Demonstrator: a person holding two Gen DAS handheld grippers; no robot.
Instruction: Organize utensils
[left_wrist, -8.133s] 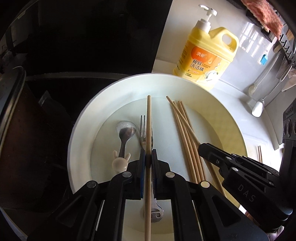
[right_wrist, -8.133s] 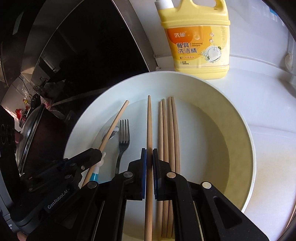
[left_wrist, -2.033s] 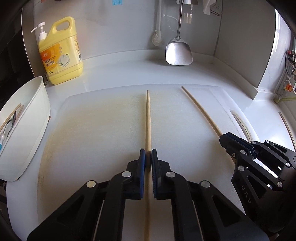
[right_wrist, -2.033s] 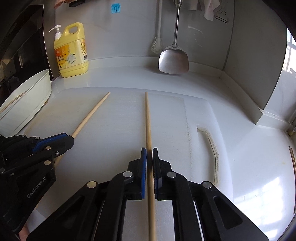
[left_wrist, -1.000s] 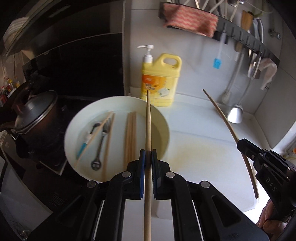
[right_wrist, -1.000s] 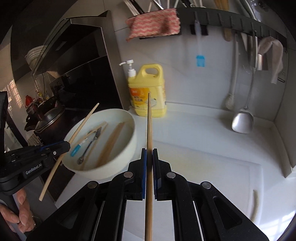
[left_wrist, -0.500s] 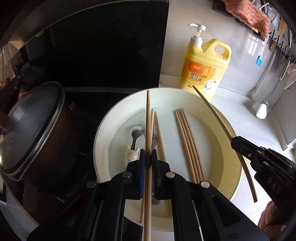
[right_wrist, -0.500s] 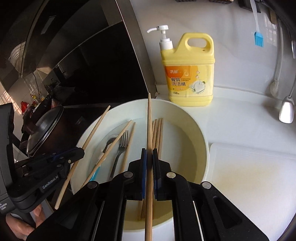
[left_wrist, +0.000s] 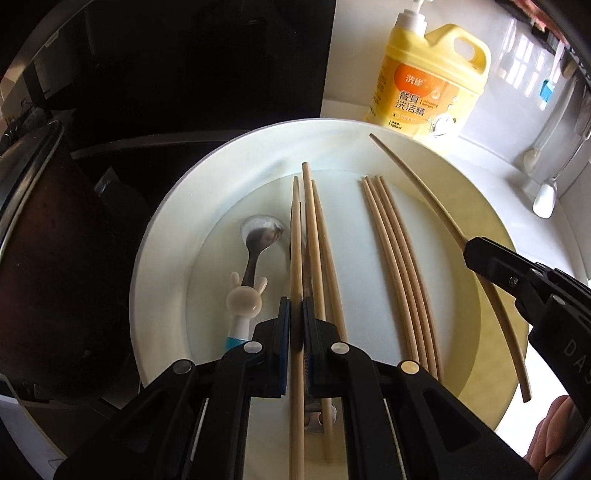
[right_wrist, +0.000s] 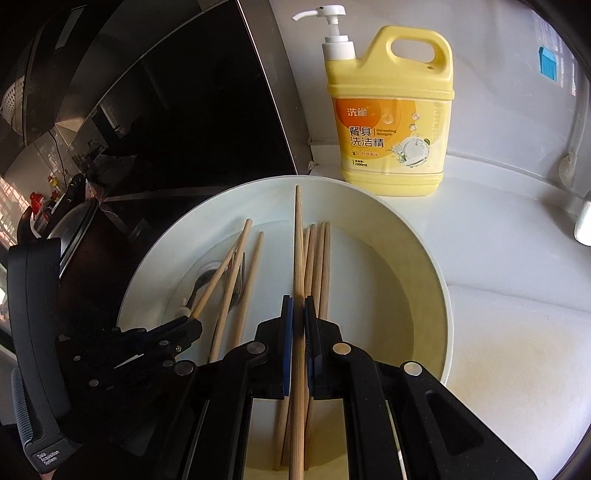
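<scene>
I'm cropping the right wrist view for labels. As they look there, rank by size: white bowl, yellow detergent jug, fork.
1. white bowl, the largest.
2. yellow detergent jug.
3. fork, the smallest, partly hidden under chopsticks.

The bowl lies nearer the camera, which enlarges it.

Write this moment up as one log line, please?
left gripper: shut on chopstick | right gripper: shut on chopstick | both over bowl | loose chopsticks, spoon inside

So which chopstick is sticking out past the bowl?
The one in the right tongs: that chopstick slants over the white bowl's right rim. The others lie inside, except the left tongs' one.
</scene>
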